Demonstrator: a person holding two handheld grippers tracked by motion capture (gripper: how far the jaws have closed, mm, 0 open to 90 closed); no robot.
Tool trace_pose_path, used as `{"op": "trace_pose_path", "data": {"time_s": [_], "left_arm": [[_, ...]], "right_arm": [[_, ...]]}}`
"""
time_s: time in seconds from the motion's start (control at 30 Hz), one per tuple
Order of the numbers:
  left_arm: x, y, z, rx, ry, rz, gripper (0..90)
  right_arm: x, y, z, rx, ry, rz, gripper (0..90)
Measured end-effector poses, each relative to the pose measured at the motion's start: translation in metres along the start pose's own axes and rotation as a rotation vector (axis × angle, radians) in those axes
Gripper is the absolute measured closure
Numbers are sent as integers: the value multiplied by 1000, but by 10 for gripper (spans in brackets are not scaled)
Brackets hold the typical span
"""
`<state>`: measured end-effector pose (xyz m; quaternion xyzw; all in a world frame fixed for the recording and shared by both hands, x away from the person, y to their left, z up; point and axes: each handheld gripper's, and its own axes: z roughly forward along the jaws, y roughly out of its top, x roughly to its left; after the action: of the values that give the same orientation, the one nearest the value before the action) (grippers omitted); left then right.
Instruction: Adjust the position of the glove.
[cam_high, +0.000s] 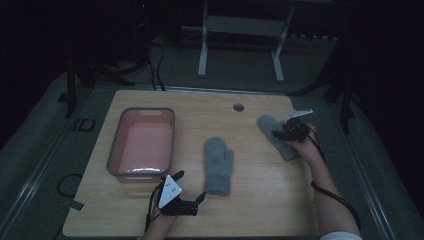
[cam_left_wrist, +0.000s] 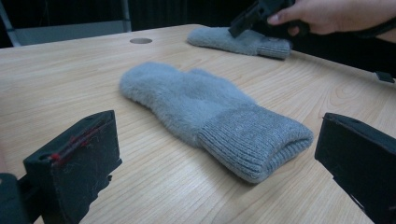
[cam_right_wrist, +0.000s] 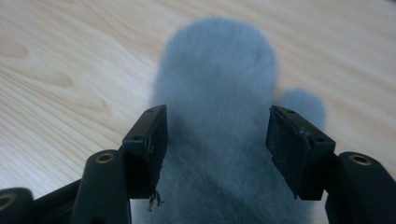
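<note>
Hovering over the far mitten (cam_high: 276, 134) at the tabletop's (cam_high: 260, 200) right side, the right hand-held gripper (cam_right_wrist: 217, 140) has its jaws spread astride the fleecy body, not pinching yet. It looks soft, light and floppy, so I'd bunch a fold mid-palm or take the ribbed cuff.

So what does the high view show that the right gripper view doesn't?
High view: the pink tray at the table's left, a second grey mitten lying mid-table, the left tool open near that mitten's cuff, and the round hole in the table.
Right gripper view: close up, the right tool has its jaws apart on either side of the far mitten, pads not pressing, thumb poking out at the right.
Both: that far mitten on the wooden tabletop.
</note>
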<state>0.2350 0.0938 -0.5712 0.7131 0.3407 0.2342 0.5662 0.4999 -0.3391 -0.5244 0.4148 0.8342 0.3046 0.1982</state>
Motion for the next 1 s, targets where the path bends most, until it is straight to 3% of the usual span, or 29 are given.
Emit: {"op": "trace_pose_path", "data": {"time_s": [0.07, 0.17, 0.33, 0.43, 0.47, 0.63, 0.73, 0.93, 1.0], "left_arm": [[0, 0, 0, 1, 0, -1, 2], [0, 0, 0, 0, 0, -4, 3], [0, 0, 0, -4, 0, -5, 2], [1, 0, -1, -5, -1, -11, 2], [1, 0, -1, -6, -1, -13, 2], [1, 0, 0, -3, 0, -13, 3], [1, 0, 0, -6, 1, -17, 3], [2, 0, -1, -11, 4, -28, 3], [2, -1, -1, -15, 4, -31, 2]], "right_arm": [[-1, -7, 7, 41, -22, -6, 421], [-2, -13, 11, 34, -25, 5, 489], [3, -12, 10, 38, -24, -26, 658], [0, -14, 8, 37, 5, 28, 710], [-2, -15, 4, 31, 28, 82, 757], [11, -12, -14, 26, -25, 79, 799], [23, -13, -30, -38, -28, 112, 801], [48, -15, -57, -49, -48, 179, 802], [60, -19, -78, -77, -82, 237, 801]]}}
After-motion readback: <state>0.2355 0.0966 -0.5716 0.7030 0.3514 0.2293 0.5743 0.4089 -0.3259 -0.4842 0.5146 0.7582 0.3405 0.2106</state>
